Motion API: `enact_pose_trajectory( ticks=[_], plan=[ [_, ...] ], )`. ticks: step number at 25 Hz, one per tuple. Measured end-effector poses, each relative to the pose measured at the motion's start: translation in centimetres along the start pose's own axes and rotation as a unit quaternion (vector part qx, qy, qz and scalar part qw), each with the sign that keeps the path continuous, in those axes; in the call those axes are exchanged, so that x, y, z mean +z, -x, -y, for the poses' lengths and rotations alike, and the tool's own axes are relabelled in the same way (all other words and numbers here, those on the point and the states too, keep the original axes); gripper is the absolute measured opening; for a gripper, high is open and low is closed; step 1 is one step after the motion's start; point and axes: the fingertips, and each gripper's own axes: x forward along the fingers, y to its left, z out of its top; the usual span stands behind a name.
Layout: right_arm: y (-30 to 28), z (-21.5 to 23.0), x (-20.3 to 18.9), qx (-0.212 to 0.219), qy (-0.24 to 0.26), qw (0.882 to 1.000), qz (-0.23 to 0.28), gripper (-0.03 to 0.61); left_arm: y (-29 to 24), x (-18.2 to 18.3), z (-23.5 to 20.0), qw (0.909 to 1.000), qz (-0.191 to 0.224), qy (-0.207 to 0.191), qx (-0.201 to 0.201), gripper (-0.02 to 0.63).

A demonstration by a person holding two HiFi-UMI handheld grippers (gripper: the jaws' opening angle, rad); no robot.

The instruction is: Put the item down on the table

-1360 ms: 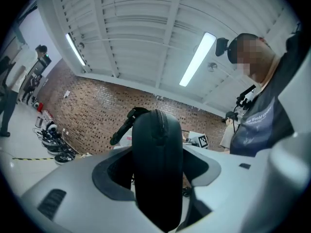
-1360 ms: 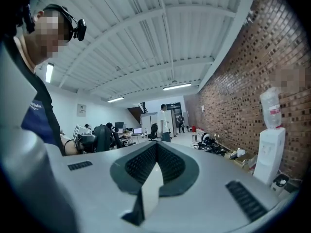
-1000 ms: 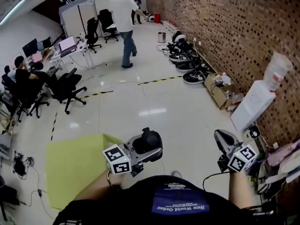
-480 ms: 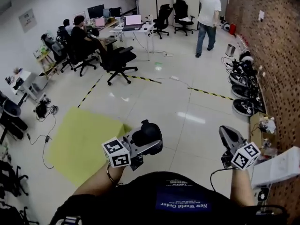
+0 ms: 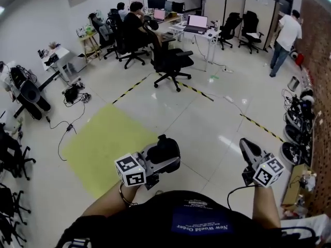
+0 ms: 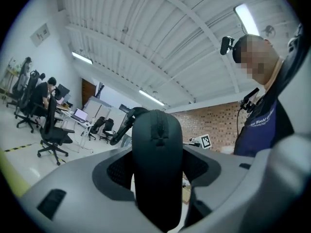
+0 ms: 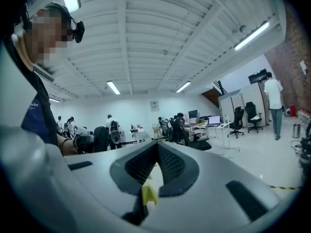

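I read the left tongs (image 5: 165, 158) clenched on the black item (image 6: 158, 164), held in mid-air over the floor beside the yellow floor patch (image 5: 101, 149), with the right tongs (image 5: 245, 144) pressed together.

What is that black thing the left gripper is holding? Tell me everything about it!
The black item is a rounded oval lump, like a soft fabric case, with a seam or zip down its middle. It stands upright, squeezed between the left gripper's grey fingers, up in the air, touching nothing else.
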Motion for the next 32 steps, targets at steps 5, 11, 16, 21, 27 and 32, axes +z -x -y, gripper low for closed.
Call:
enact_pose_trajectory(
  ticks=[5, 11, 16, 21, 27, 32],
  plan=[
    [-11.5, -4.4, 1.7, 0.051, 0.014, 0.999, -0.011, -0.012, 6.2, 3.7, -6.9, 0.9992, 0.024, -0.01, 0.031, 0.287],
    [-22.9, -9.9, 2.7, 0.139, 0.026, 0.99, -0.022, -0.012, 12.6, 6.4, -12.9, 0.9938, 0.052, -0.017, 0.096, 0.287],
    [-30.9, -14.9, 1.9, 0.229, 0.029, 0.972, -0.043, -0.012, 19.0, 7.1, -15.6, 0.9803, 0.07, -0.024, 0.183, 0.287],
    [-39.9, -20.4, 0.8, 0.34, 0.018, 0.938, -0.062, -0.012, 24.8, 7.6, -18.1, 0.9525, 0.081, -0.023, 0.293, 0.287],
    [-48.5, -25.3, -1.2, 0.48, 0.015, 0.873, -0.084, -0.012, 29.4, 7.6, -21.3, 0.8933, 0.104, -0.028, 0.436, 0.287],
    [-53.1, -30.9, -0.5, 0.57, 0.026, 0.817, -0.084, -0.012, 33.5, 8.5, -21.9, 0.8413, 0.111, -0.028, 0.528, 0.287]
  ],
)
